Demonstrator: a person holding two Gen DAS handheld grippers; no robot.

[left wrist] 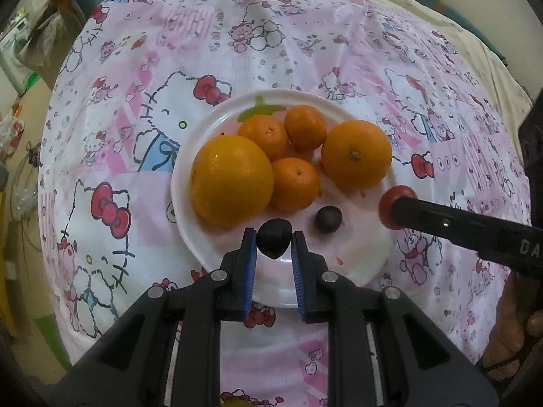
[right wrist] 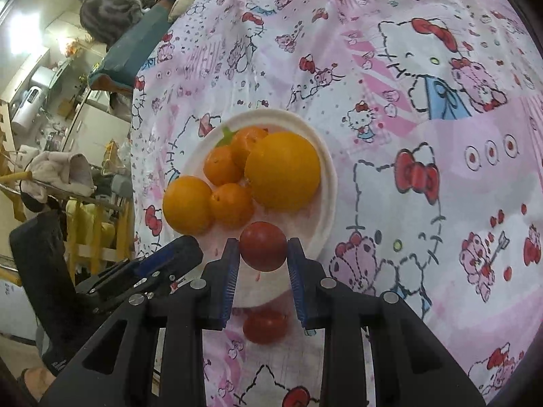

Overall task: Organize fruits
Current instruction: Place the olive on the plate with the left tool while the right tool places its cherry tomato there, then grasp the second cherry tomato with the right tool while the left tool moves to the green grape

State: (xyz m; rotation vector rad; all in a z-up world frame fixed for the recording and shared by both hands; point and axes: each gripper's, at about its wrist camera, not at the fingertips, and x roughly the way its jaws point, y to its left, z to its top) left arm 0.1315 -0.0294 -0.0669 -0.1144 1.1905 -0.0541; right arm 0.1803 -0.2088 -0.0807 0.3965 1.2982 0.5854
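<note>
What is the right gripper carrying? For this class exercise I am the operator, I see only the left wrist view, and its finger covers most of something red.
Observer: The right gripper is shut on a round red fruit.
Operator: Is any other red fruit about?
Observer: Yes, a second red fruit lies on the cloth, just off the plate.
Operator: Anything beyond the table?
Observer: A grey striped cat sits at the far corner.

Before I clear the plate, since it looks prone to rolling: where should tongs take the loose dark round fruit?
Grip the small dark round fruit across its widest middle, coming straight down. It lies alone on the white plate, with bare plate on both sides.
</note>
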